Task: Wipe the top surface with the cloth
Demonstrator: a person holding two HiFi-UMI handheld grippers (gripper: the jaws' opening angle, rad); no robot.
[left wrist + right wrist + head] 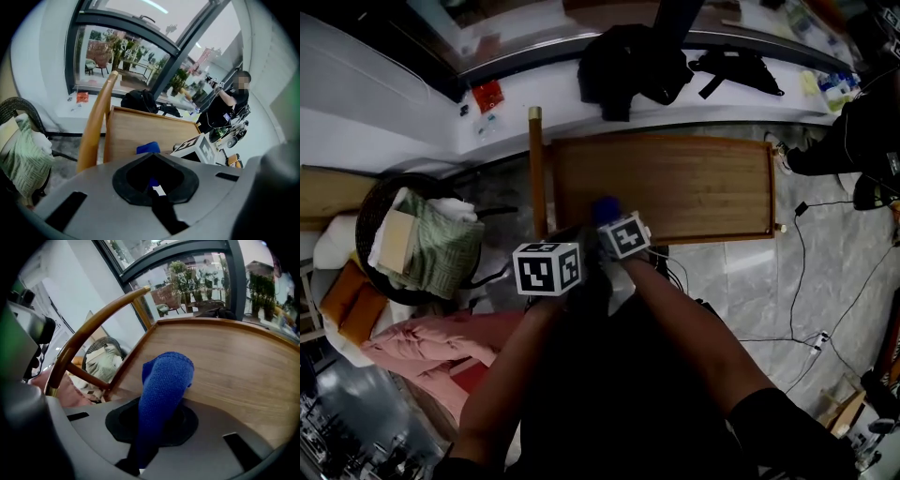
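A wooden table top with a raised rim lies in front of me, and a curved wooden rail runs along its left end. The blue cloth sticks up out of my right gripper, which is shut on it just above the table's near left corner. My left gripper is close beside it on the left, with its jaws together. A small scrap of blue and white shows pinched at their tip. In the head view the two marker cubes nearly touch, with the cloth just beyond them.
A dark wicker basket holding green fabric stands left of the table, with pink fabric on the floor beside it. A black jacket and a bag lie on the white ledge behind. Cables trail across the floor at right, where a person stands.
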